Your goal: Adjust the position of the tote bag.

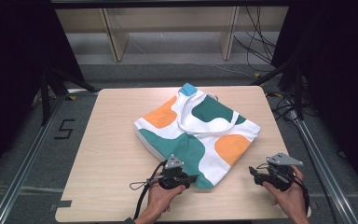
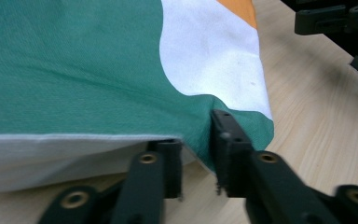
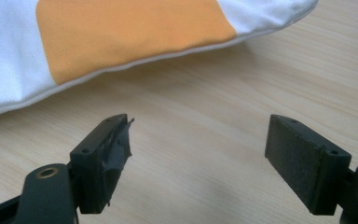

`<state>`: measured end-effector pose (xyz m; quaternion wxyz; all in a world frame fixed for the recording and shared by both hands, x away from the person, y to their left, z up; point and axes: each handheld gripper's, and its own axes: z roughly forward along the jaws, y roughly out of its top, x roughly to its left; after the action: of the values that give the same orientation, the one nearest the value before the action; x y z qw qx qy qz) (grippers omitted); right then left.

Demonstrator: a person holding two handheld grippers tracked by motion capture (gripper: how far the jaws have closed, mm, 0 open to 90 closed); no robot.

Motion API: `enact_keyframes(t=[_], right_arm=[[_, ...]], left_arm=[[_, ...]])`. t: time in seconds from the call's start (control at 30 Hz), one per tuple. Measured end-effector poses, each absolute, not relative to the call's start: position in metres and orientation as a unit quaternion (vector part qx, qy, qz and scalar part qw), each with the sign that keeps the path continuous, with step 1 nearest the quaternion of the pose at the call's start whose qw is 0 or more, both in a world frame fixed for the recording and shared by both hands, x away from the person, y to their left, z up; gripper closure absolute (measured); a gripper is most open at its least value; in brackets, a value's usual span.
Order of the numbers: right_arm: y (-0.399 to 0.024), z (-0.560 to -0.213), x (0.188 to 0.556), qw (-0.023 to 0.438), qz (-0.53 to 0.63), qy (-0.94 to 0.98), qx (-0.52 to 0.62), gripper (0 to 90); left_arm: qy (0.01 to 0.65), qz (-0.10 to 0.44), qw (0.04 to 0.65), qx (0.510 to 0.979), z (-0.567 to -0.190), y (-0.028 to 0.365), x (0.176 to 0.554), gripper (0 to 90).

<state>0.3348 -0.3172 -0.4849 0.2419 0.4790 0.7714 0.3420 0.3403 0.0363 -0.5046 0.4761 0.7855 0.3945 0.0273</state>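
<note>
A cloth tote bag printed in white, teal and orange patches lies flat near the middle of a light wooden table, turned so its corners point roughly to 12, 3, 6 and 9 o'clock. Its 2 white handles lie folded back over the cloth toward 12 o'clock.

In the high view the left gripper sits at about 6 o'clock of the bag, held in the person's left hand, with its tips at the bag's nearest teal corner. The left gripper view shows its 2 black jaws brought close on either side of that teal corner; the cloth bunches between them, so the gripper appears pinched on the bag's edge.

The right gripper rests at about 4 o'clock of the bag, in the right hand, near the cloth but apart from it. In the right gripper view its jaws stand wide apart over bare wood, with the bag's orange patch and white hem beyond them
</note>
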Motion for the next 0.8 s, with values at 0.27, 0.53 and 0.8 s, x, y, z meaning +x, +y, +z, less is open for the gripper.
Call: enact_keyframes(t=[0.27, 0.53, 0.8], right_arm=[[-0.319, -0.484, 0.335, 0.253, 0.338, 0.774, 0.473, 22.8], [-0.321, -0.482, 0.334, 0.241, 0.349, 0.773, 0.472, 23.1], [-0.316, -0.480, 0.334, 0.230, 0.387, 0.753, 0.480, 25.7]], left_arm=[[0.379, 0.030, 0.483, 0.789, -0.504, 0.048, 0.341, 87.5], [0.377, 0.045, 0.469, 0.797, -0.503, 0.089, 0.343, 87.5], [0.393, 0.077, 0.458, 0.794, -0.501, 0.137, 0.348, 87.3]])
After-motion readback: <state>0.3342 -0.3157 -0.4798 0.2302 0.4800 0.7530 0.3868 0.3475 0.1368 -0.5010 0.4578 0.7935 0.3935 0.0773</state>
